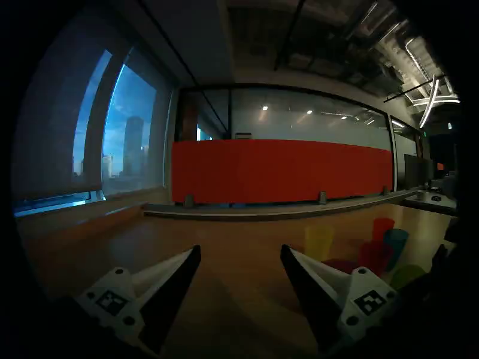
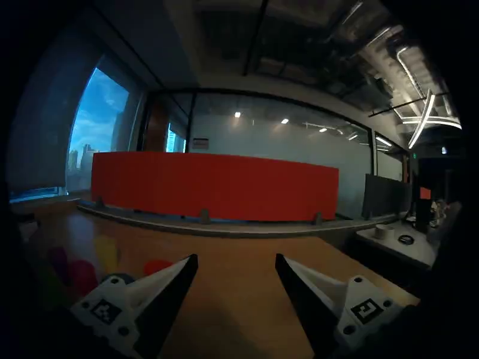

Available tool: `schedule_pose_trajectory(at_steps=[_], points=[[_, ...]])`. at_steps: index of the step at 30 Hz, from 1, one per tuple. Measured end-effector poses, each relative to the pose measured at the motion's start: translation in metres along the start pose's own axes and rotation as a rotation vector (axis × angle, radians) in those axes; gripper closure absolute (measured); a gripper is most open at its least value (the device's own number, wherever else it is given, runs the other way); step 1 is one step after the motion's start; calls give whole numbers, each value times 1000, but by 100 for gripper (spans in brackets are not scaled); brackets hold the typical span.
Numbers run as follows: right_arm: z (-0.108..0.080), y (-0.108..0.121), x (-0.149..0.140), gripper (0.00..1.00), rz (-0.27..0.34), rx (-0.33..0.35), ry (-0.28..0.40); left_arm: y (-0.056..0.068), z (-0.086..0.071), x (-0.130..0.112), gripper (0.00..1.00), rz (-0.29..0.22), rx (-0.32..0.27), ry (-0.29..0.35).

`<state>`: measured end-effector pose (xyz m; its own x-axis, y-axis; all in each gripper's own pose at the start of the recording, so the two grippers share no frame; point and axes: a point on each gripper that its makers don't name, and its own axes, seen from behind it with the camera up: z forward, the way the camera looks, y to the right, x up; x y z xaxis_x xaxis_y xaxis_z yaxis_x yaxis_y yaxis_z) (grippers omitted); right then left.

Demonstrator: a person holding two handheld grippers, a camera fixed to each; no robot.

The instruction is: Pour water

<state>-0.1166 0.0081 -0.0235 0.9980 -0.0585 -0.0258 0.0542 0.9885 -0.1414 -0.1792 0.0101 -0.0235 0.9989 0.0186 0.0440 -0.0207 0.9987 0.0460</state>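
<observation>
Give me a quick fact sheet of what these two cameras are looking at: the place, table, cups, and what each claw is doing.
Place: office with a window showing city towers
Table: wooden table, red divider panel along its far edge
Cups: coloured cups grouped on the table, untouched
Left gripper: open, holding nothing
Right gripper: open, holding nothing
Pouring: not yet begun

Red desk divider (image 1: 281, 170), city window (image 1: 129, 137), wooden tabletop (image 1: 239, 263), ceiling lights (image 1: 431, 102), dark monitor (image 2: 383, 194).

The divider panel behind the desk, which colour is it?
The panel is red, clearest in the right gripper view.
</observation>
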Motion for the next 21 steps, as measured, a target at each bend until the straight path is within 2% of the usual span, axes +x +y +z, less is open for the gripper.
schedule_pose_trajectory(at_steps=[11, 21], points=[[-5, 3, -8, 0, 12, 21, 26, 0, -1, 1, 1, 1, 0, 0], [-3, -13, -18, 0, 2, 44, 44, 0, -1, 0, 1, 1, 0, -1]])
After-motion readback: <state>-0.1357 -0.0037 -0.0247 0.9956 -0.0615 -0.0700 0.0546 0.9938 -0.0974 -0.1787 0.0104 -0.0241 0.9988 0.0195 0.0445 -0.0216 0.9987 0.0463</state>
